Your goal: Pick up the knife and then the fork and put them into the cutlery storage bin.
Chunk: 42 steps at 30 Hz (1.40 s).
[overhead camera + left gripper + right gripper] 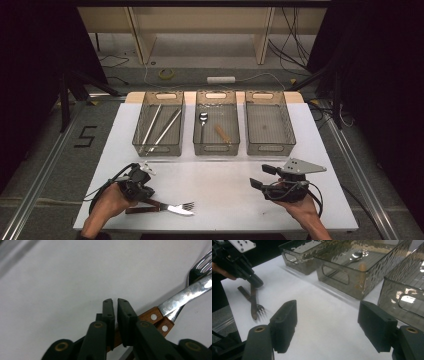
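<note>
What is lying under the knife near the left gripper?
A fork lies crossed beneath the knife; its tines and part of its neck show. The left gripper covers the near ends of both wooden handles.

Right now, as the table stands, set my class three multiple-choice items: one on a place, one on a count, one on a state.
1. Where does the spoon lie? A left bin; B middle bin; C right bin.
2. How many clear bins stand on the table? A two; B four; C three.
3. How are the right tongs? A open, holding nothing; B shut on the fork; C shut on the spoon.

Answers:
1 B: the spoon lies inside the middle bin.
2 C: left bin, middle bin and right bin stand in one row.
3 A: the jaws stand wide apart with only bare table between them.
</note>
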Motion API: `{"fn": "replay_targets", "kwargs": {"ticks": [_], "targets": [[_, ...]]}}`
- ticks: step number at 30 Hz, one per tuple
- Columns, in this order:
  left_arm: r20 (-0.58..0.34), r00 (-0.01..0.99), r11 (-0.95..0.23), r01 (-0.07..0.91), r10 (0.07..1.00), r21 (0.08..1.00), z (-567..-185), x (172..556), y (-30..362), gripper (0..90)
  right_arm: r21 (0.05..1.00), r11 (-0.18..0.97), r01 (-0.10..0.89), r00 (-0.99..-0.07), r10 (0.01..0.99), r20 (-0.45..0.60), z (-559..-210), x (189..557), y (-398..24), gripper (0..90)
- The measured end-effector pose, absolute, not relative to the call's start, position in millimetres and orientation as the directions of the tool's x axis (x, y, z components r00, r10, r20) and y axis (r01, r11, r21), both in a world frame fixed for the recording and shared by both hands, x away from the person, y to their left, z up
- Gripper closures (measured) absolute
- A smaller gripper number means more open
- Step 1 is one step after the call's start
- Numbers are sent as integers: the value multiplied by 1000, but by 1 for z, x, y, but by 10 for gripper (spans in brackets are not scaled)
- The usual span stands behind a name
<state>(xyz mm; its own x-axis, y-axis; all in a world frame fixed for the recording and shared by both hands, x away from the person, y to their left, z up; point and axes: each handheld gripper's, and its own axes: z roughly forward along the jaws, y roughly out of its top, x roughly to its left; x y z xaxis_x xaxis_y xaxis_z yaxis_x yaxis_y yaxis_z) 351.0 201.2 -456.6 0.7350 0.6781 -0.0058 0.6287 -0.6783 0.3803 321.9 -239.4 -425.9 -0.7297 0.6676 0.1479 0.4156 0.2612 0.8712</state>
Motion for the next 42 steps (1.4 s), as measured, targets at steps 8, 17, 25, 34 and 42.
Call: {"fn": "replay_targets", "kwargs": {"ticks": [8, 17, 25, 34, 42], "targets": [[23, 783, -730, 567, 621, 382, -434, 350, 207, 474, 870, 263, 417, -730, 667, 148, -426, 322, -239, 327], [14, 832, -789, 521, 555, 325, -440, 347, 213, 364, 869, 264, 418, -731, 666, 149, -426, 322, -239, 328], [4, 846, -814, 512, 534, 275, -451, 349, 220, 344, 869, 265, 417, -732, 665, 148, -426, 322, -238, 328], [19, 868, -846, 479, 496, 233, -459, 351, 219, 397, 868, 267, 418, -733, 664, 149, -426, 323, -237, 328], [32, 895, -881, 432, 446, 194, -464, 353, 212, 472, 867, 271, 418, -735, 662, 148, -427, 323, -237, 328]]}}
